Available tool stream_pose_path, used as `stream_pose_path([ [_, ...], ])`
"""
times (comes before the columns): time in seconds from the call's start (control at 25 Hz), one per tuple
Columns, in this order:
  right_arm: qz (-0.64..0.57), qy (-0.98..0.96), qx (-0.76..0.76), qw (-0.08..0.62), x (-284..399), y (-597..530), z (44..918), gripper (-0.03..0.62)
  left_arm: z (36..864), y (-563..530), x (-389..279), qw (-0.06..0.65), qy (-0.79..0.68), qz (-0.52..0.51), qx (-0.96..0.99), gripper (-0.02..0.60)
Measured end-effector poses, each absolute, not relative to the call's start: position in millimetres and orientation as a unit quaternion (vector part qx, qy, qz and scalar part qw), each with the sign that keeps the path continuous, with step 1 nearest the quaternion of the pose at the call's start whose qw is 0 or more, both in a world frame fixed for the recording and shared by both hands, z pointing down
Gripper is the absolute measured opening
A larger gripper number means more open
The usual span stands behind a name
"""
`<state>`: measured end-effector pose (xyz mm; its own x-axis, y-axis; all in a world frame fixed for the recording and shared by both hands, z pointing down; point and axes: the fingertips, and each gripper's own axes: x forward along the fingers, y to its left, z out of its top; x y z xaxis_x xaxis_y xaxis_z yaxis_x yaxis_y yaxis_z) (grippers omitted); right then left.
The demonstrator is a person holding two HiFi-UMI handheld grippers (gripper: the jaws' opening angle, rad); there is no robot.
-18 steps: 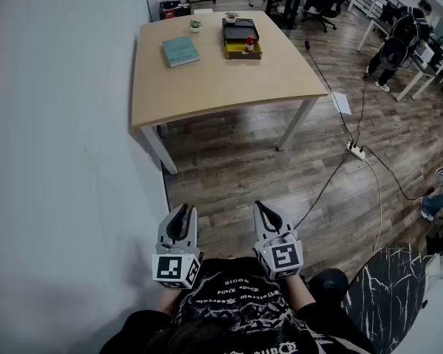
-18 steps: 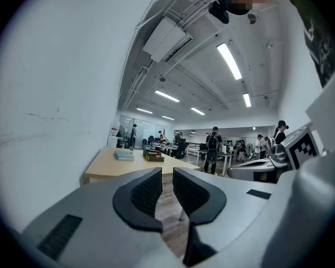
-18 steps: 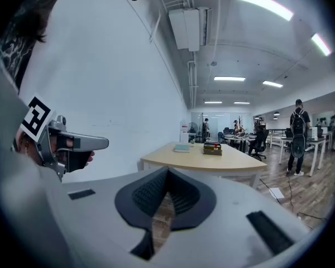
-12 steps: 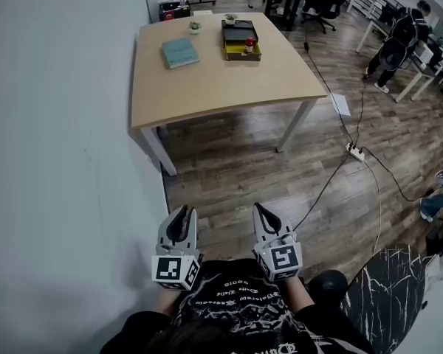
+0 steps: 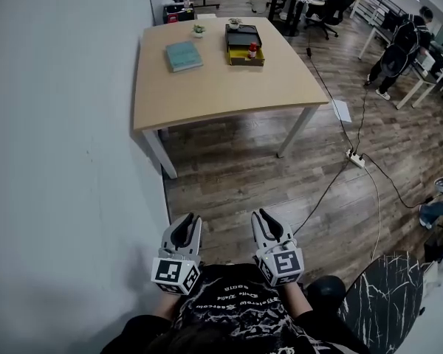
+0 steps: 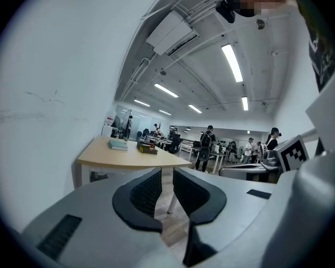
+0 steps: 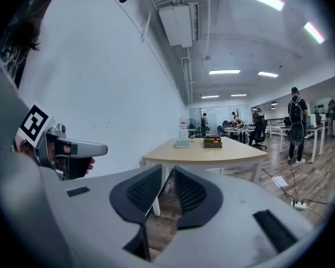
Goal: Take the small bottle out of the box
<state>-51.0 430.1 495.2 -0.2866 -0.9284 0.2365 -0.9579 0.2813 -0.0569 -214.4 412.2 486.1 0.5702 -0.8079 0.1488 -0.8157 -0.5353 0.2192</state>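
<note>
**Claws.** The left claw (image 6: 166, 175) and the right claw (image 7: 168, 172) each have their ribbed pads drawn close, with a narrow slit between them. Nothing sits in either slit, so both are released and empty. They are held side by side, low and close to the person's body, above the wooden floor (image 5: 280, 190). Both point toward the tabletop (image 5: 214, 87).

**Task's things.** The box (image 5: 240, 59) is dark with a yellow rim. It lies near the tabletop's far edge, toward the far right corner. The small bottle (image 5: 252, 50), red-capped, stands upright in the near end of the box. A teal book (image 5: 183, 55) lies to the left of the box, apart from it. A small potted plant (image 5: 198, 29) stands by the far edge.

**Step in hand, as judged.** This is the approach: the bottle is in the box and untouched. Bottle and claws are well apart, with open floor and the near half of the tabletop between them.

**Next move, as judged.**
- Walk up to the tabletop.
- Spread the pads of one claw, likely the right, since the box lies toward that side.
- Lower that claw around the bottle's body without catching the box wall.
</note>
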Motion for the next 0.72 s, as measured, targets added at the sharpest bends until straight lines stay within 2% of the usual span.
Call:
stream_pose_path([
  [0.08,0.1,-0.802,0.585,0.066,-53,430,493,0.106,488,414,-210,0.149,-0.447,0.012,0.882,0.081],
  [0.12,0.101,-0.805,0.582,0.06,-53,429,491,0.199,488,415,-208,0.155,-0.439,0.012,0.885,0.136],
  [0.16,0.101,-0.807,0.58,0.055,-54,429,489,0.218,487,415,-206,0.159,-0.433,0.013,0.887,0.231],
  [0.2,0.099,-0.808,0.578,0.052,-54,428,487,0.218,486,415,-204,0.16,-0.43,0.015,0.888,0.271],
  [0.24,0.097,-0.811,0.575,0.05,-54,428,485,0.266,486,414,-202,0.161,-0.429,0.016,0.889,0.285],
  [0.28,0.095,-0.814,0.571,0.05,-55,428,484,0.328,486,413,-201,0.16,-0.431,0.017,0.888,0.335],
  [0.36,0.09,-0.82,0.563,0.053,-56,428,480,0.33,483,412,-198,0.155,-0.433,0.016,0.888,0.445],
  [0.72,0.089,-0.837,0.535,0.072,-50,424,483,0.328,464,420,-164,0.148,-0.38,0.015,0.913,0.445],
])
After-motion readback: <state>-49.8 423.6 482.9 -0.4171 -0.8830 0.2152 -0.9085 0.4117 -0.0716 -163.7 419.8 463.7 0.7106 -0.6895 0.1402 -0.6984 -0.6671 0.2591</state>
